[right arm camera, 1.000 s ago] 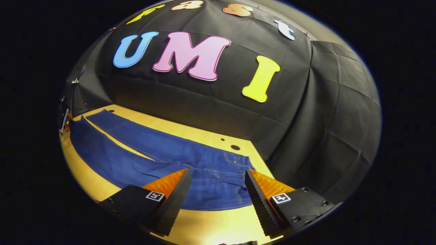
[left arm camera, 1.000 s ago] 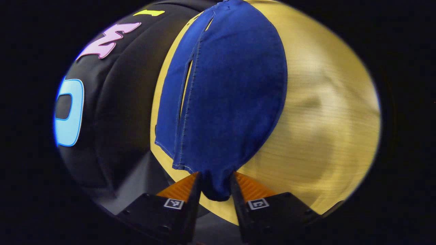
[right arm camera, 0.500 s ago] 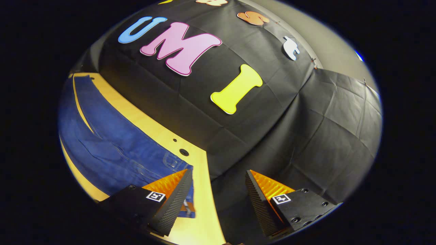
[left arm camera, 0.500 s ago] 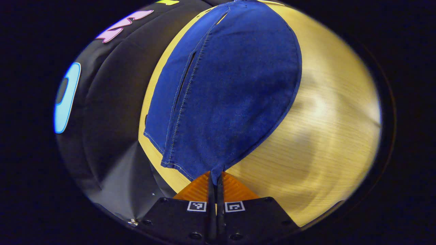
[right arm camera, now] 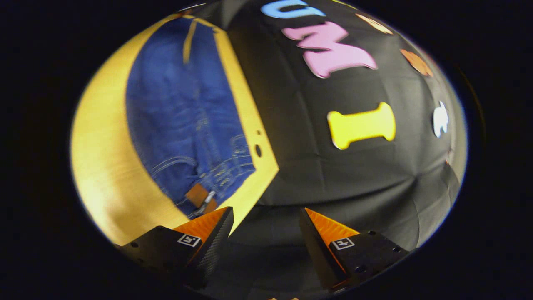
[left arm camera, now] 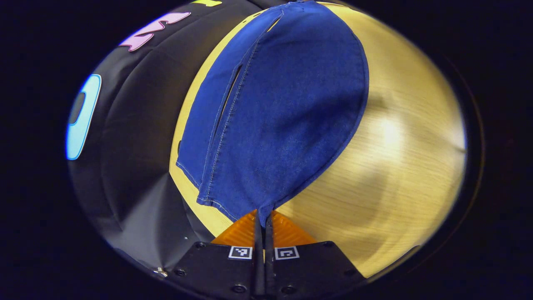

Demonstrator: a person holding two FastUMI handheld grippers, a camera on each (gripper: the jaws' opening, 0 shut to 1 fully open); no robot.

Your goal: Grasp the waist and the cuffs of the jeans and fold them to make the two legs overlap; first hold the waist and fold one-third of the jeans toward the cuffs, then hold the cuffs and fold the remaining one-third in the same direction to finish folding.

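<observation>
Blue jeans (left arm camera: 283, 108) lie flat along the table, legs side by side, one cuff corner pinched.

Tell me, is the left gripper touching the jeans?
Touching. In the left gripper view, the left gripper has both fingers closed on the cuff edge of the jeans.

One pair of jeans (left arm camera: 275, 112) on one wooden table (left arm camera: 399, 166), two legs, two tongs (left arm camera: 264, 225) (right arm camera: 266, 233).

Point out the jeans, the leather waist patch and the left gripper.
jeans (left arm camera: 283, 116), left gripper view, middle of the near leg.
leather waist patch (right arm camera: 196, 194), right gripper view, its brown face.
left gripper (left arm camera: 263, 223), left gripper view, between its fingertips.
</observation>
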